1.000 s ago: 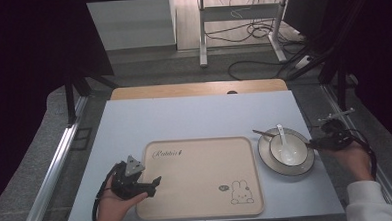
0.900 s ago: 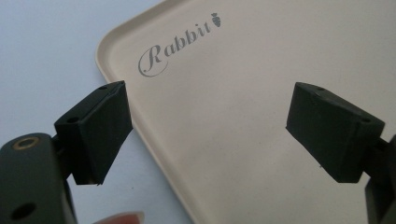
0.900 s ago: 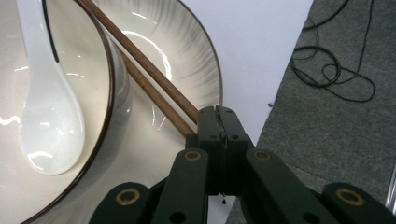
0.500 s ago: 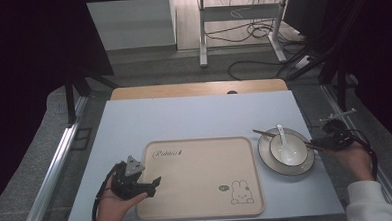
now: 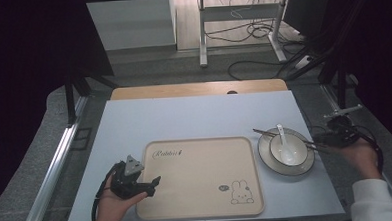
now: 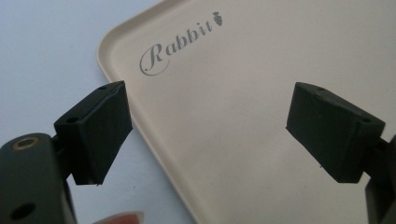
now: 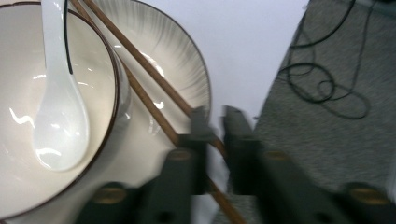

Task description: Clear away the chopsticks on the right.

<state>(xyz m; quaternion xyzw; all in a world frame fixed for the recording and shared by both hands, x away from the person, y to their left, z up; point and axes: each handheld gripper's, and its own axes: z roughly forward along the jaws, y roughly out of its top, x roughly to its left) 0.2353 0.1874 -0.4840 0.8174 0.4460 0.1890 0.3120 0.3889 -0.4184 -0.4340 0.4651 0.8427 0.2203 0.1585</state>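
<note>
The 2 chopsticks (image 7: 154,88) were the thing in play: they lay slanted across the plate (image 7: 184,60), leaning on its rim just beside the bowl (image 7: 100,51), with their near ends running between the jaws of the right tool (image 7: 214,128). Those jaws stood nearly together around the sticks, but the blur there meant I could not tell whether they truly pinched them or merely straddled them. My read was that the grasp on the chopsticks was the step in hand, and that the next move called for a firm squeeze on both sticks at once and a level lift, so that neither rolled off the rim or knocked the bowl. In the high view the right tool (image 5: 330,139) sat at the plate's right edge (image 5: 306,168), near the right border of the desk (image 5: 194,115). The bowl (image 5: 288,149) stood on the plate and held 1 white spoon (image 7: 58,107), its scoop down in the bowl and its handle over the rim. To the left, just beside the plate, lay the beige tray (image 5: 201,165), bare but for its printed word and rabbit. The left tool (image 5: 151,185) hovered over the tray's near left corner, its jaws wide apart and gripping nothing, with the tray's rim (image 6: 135,121) below them.
</note>
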